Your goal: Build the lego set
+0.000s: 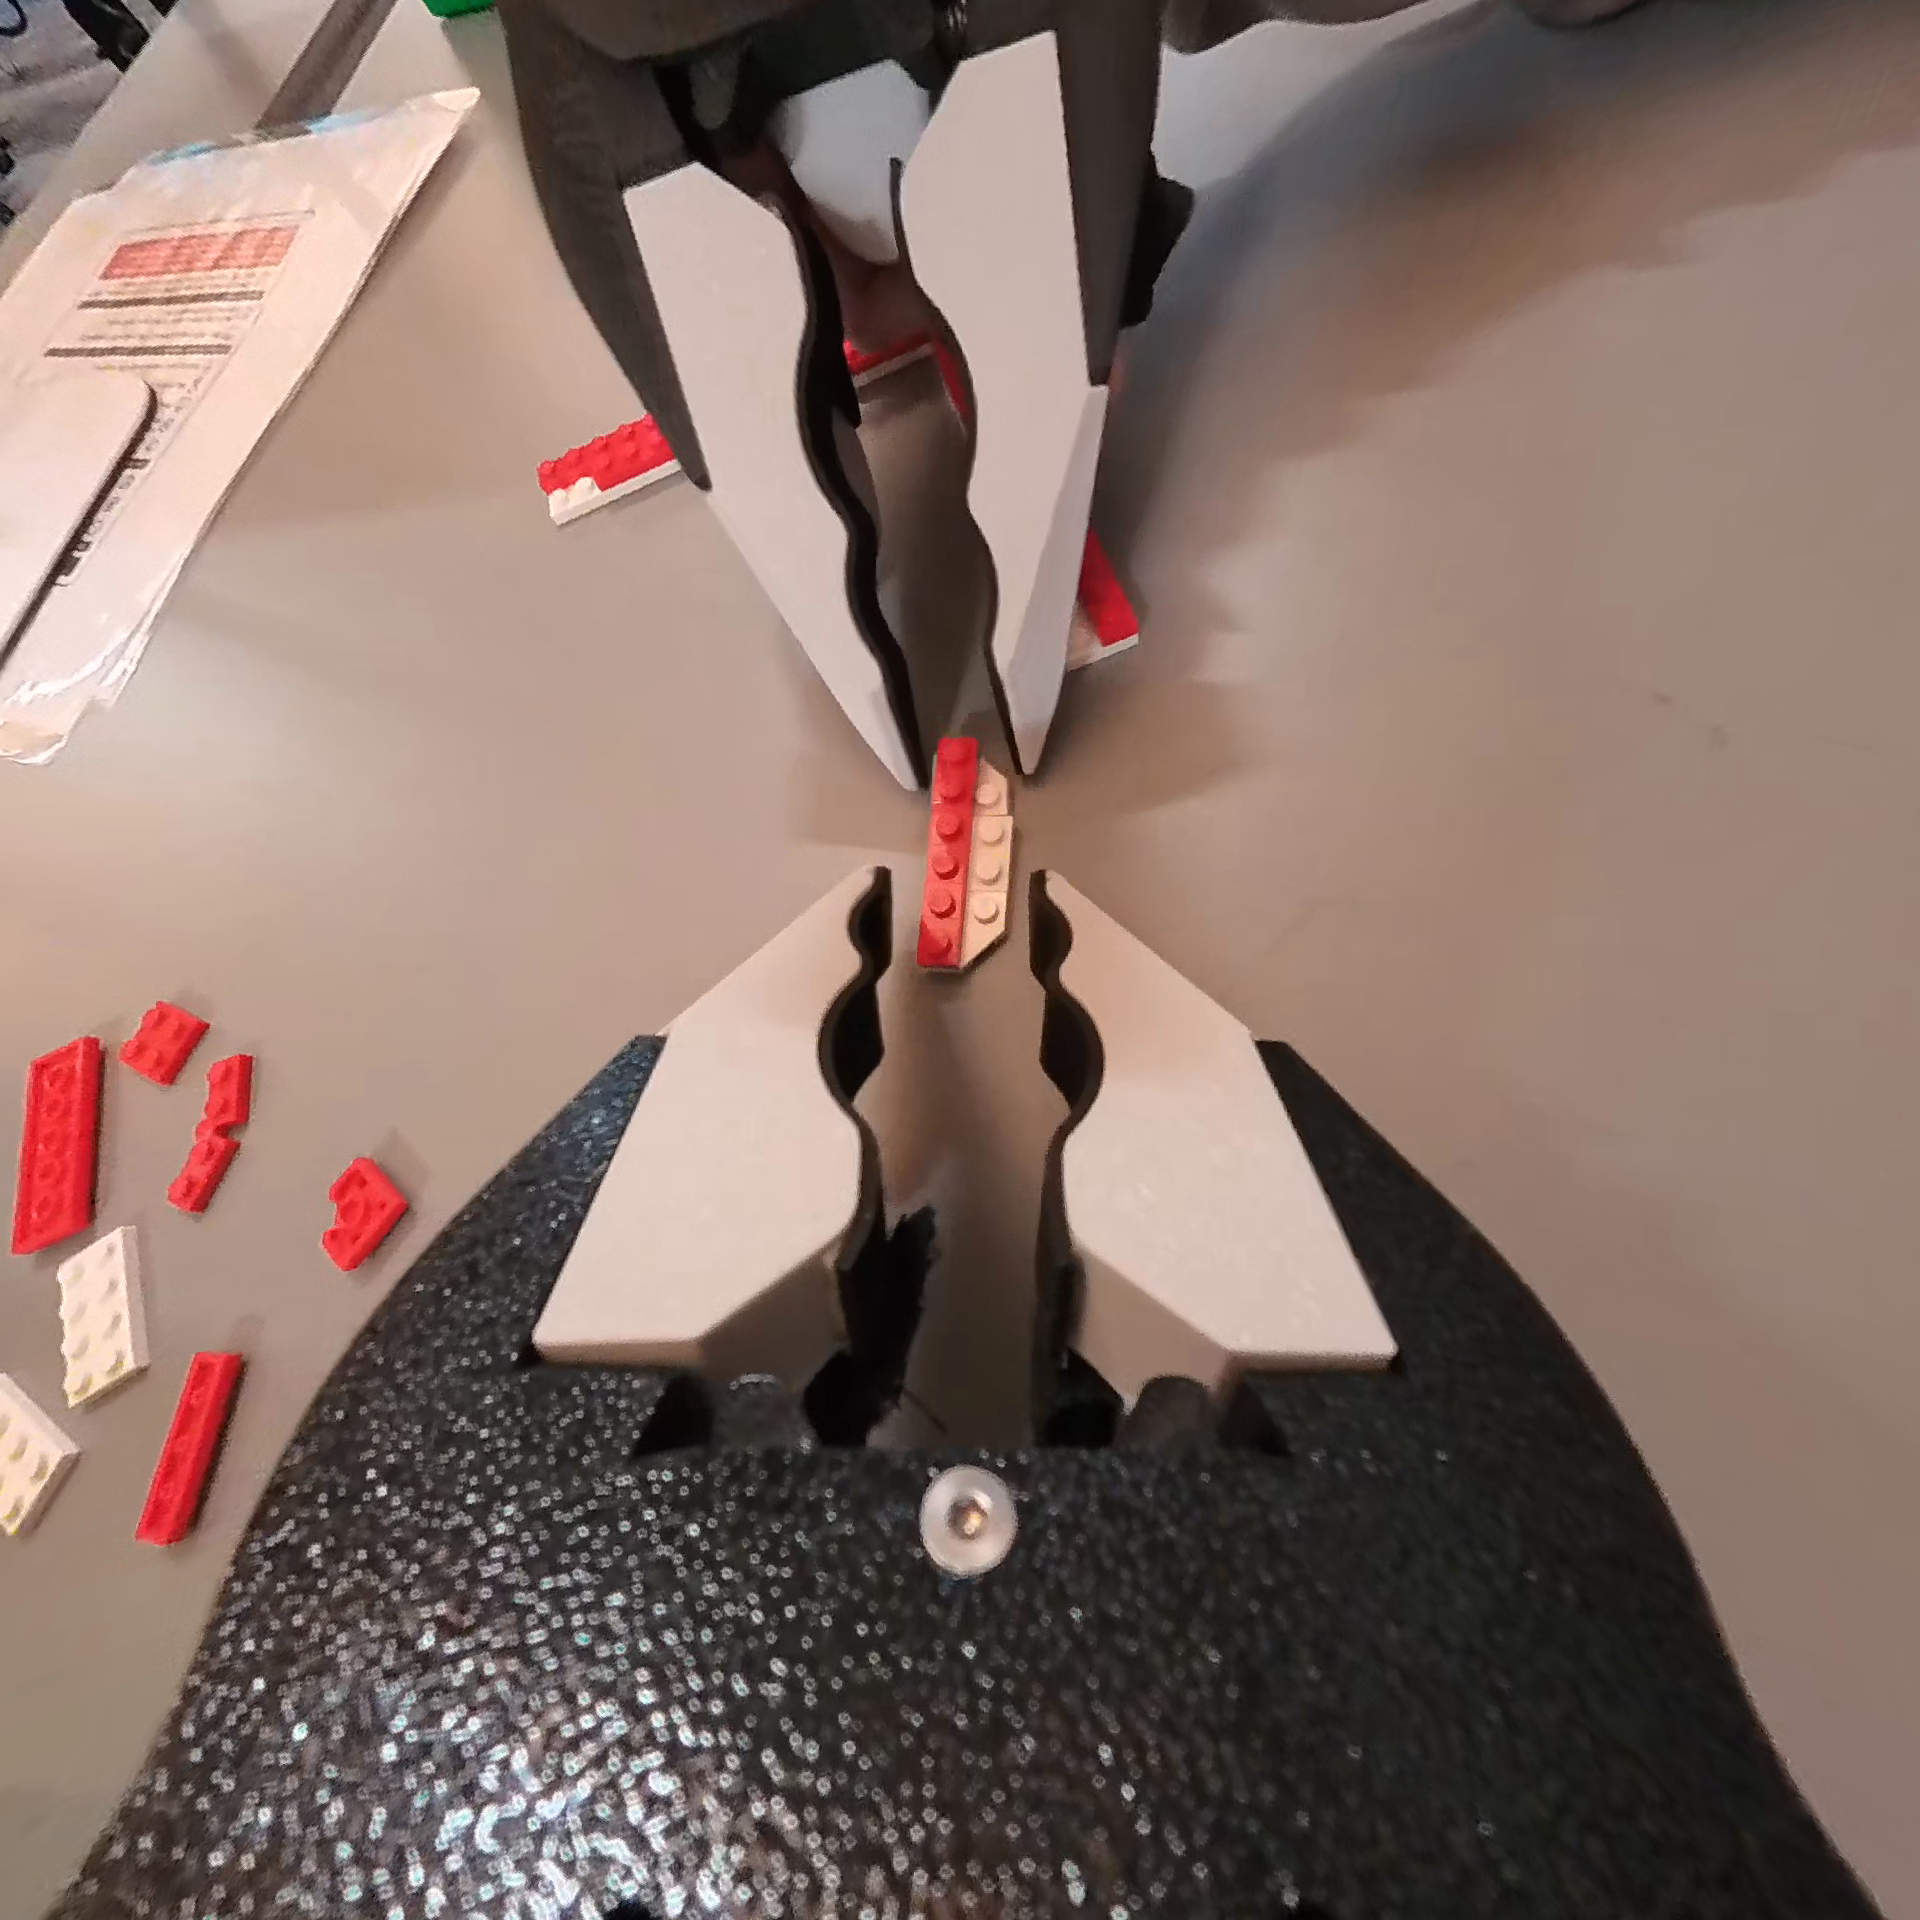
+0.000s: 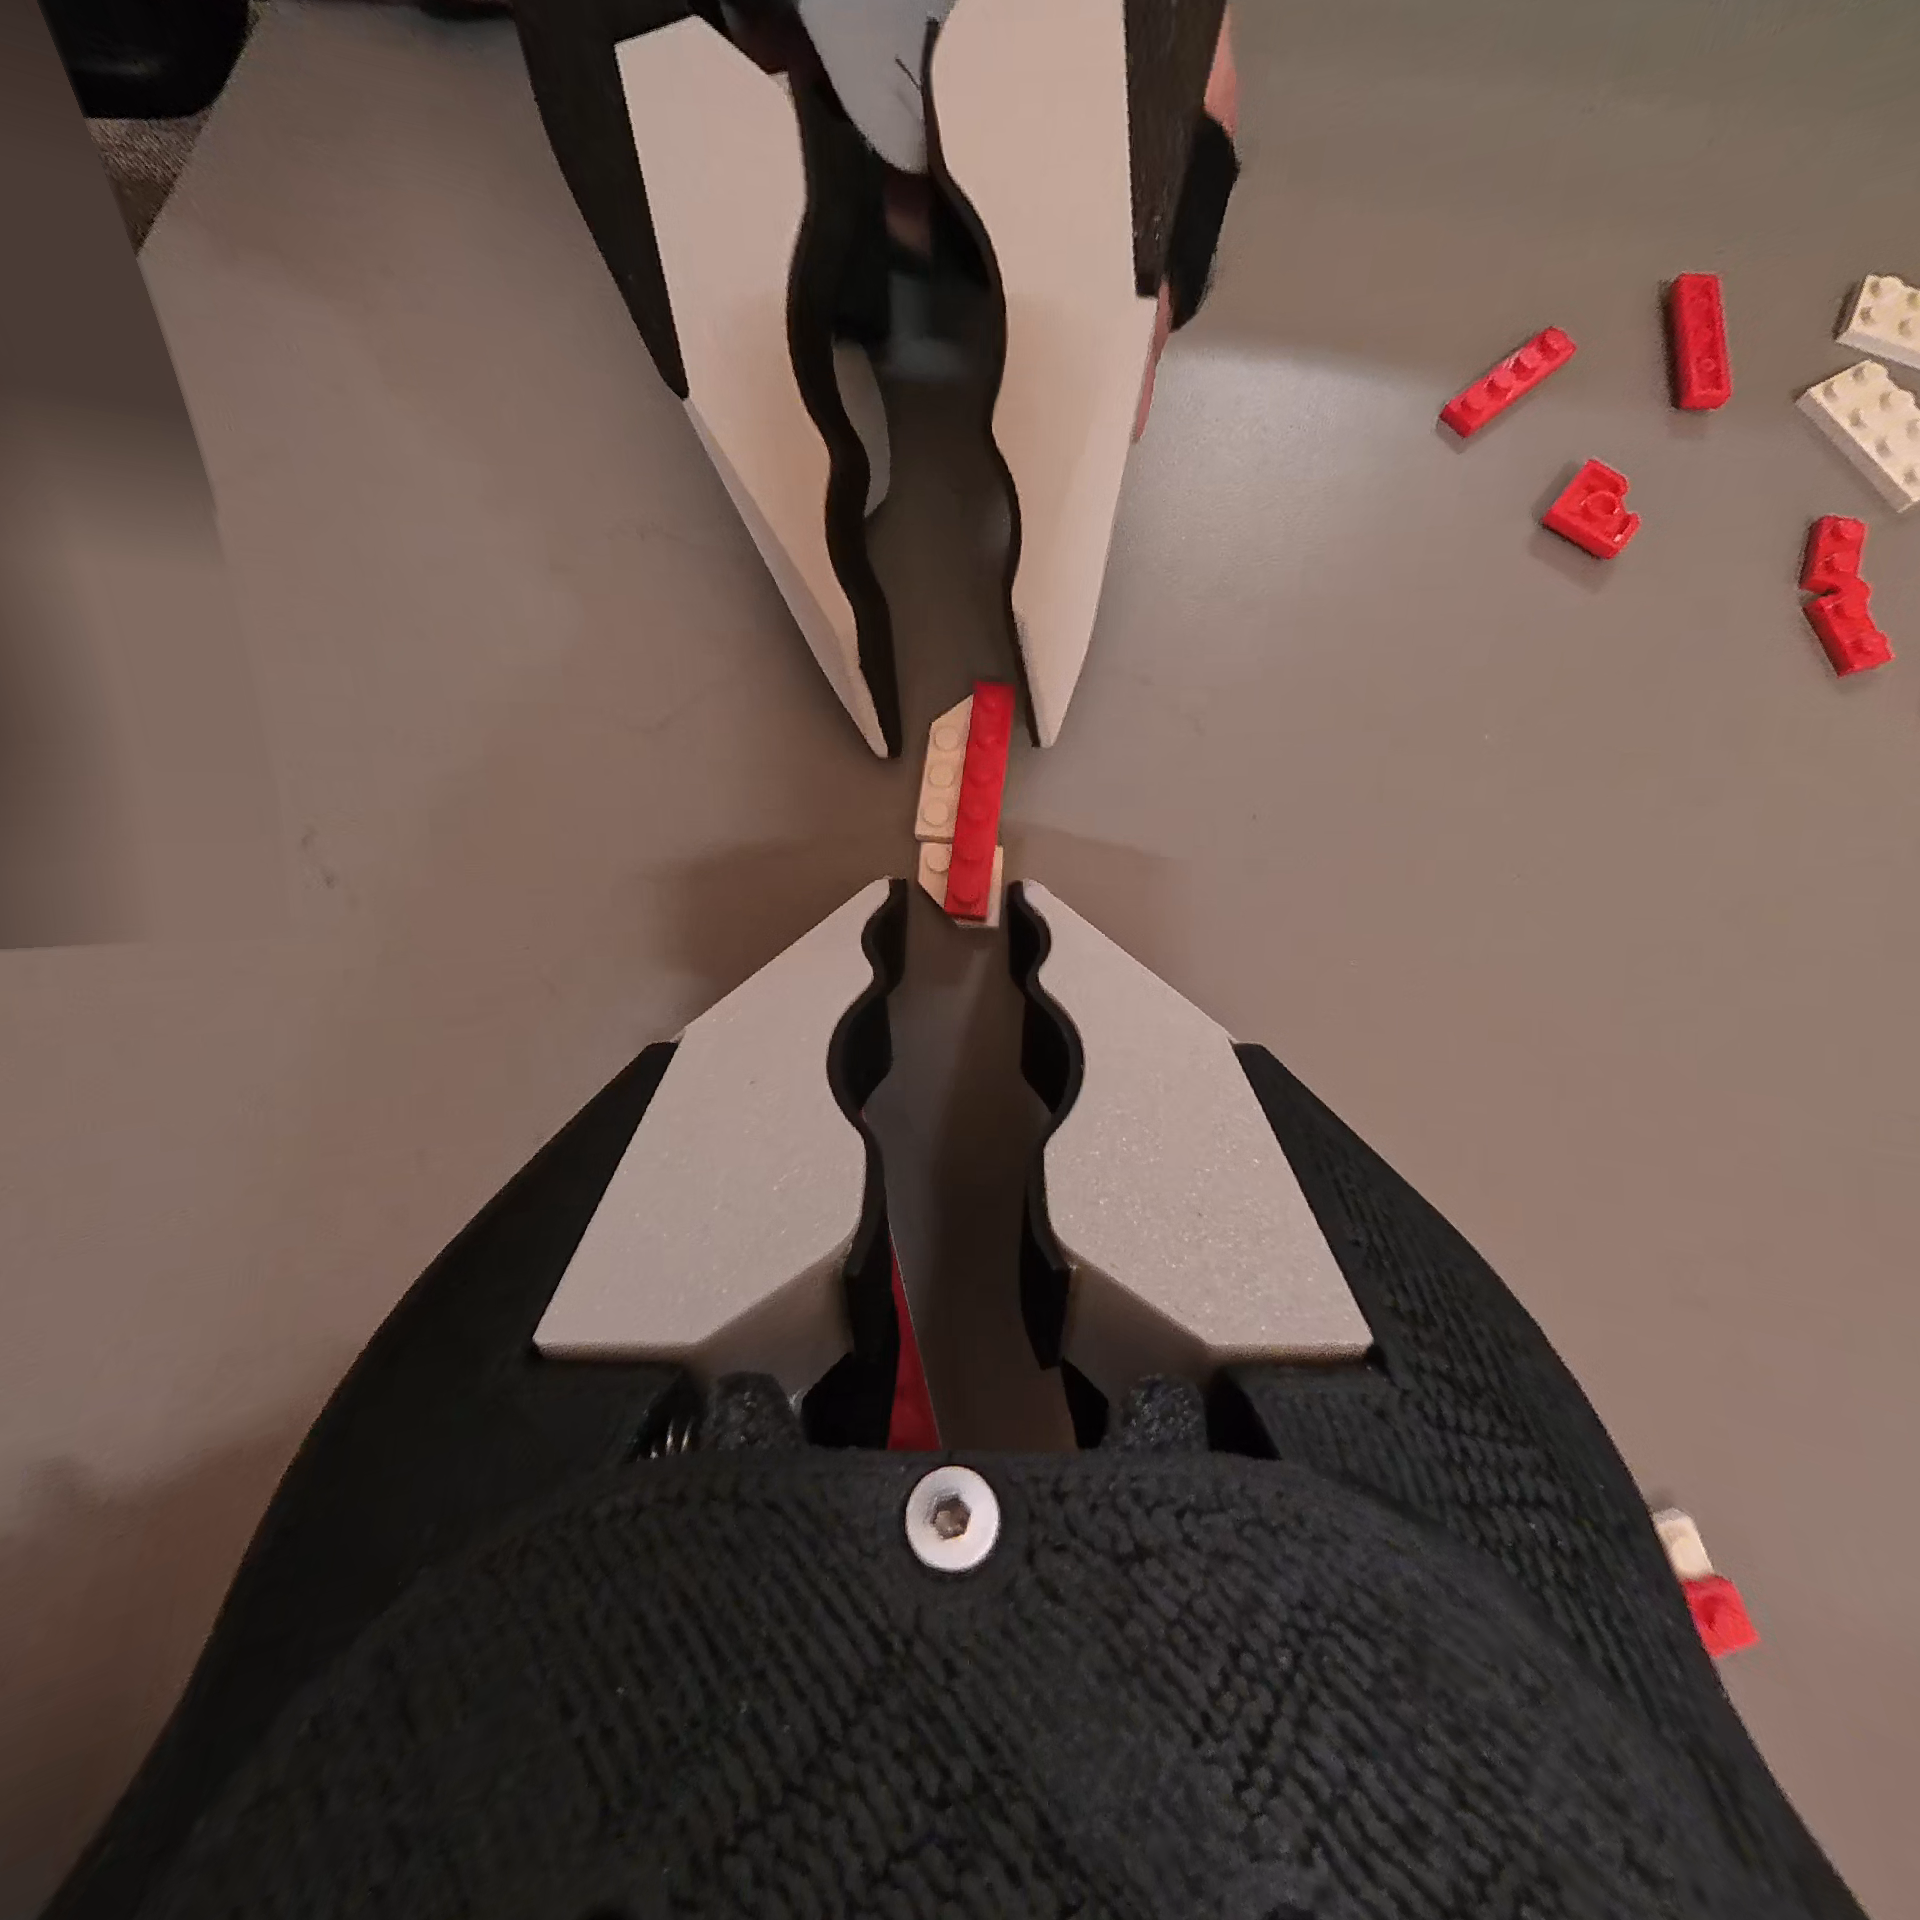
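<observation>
Lying flat on the surface (image 1: 1455,727), the red-and-white assembly (image 1: 963,854) points its long axis from the left gripper (image 1: 961,894) to the right gripper (image 2: 956,899), both jaws spread empty around its opposite ends, equally near.

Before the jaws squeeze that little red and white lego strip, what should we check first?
1. Red and white strip lies flat on the table: ok.
2. Left gripper jaws open, straddling the near end: ok.
3. Right gripper jaws open at the other end: ok.
4. Either gripper already touching the strip: cannot tell.
5. Strip's pieces lined up: not ok, the white ones look offset.
6. Spare red and white pieces lie apart from the grippers: ok.
</observation>
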Tool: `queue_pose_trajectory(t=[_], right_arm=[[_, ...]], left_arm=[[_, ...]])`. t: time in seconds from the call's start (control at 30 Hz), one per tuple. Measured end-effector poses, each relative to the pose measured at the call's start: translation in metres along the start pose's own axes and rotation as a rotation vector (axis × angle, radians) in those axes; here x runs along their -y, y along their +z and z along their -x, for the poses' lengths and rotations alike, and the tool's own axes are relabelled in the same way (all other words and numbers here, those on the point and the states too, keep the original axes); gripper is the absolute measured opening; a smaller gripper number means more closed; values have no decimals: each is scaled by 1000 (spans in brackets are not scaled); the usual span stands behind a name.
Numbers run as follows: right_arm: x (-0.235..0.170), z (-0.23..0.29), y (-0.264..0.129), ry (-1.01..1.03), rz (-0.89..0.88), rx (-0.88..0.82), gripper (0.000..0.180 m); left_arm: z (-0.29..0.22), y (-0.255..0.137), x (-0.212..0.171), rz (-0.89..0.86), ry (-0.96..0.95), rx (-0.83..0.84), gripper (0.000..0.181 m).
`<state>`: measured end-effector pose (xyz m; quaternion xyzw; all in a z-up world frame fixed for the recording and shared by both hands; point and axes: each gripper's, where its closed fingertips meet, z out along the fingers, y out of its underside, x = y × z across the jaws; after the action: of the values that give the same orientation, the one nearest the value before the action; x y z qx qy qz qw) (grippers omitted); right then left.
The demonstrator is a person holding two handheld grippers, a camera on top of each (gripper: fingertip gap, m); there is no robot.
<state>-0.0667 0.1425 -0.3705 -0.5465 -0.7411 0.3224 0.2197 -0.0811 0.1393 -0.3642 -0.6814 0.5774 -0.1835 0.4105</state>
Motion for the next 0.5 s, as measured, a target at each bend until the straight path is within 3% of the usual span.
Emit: queue_pose_trajectory(t=[0.5], right_arm=[[2,1,2,-18,29,-22,14]], left_arm=[[-2,5,-4,54,-63,-44,15]])
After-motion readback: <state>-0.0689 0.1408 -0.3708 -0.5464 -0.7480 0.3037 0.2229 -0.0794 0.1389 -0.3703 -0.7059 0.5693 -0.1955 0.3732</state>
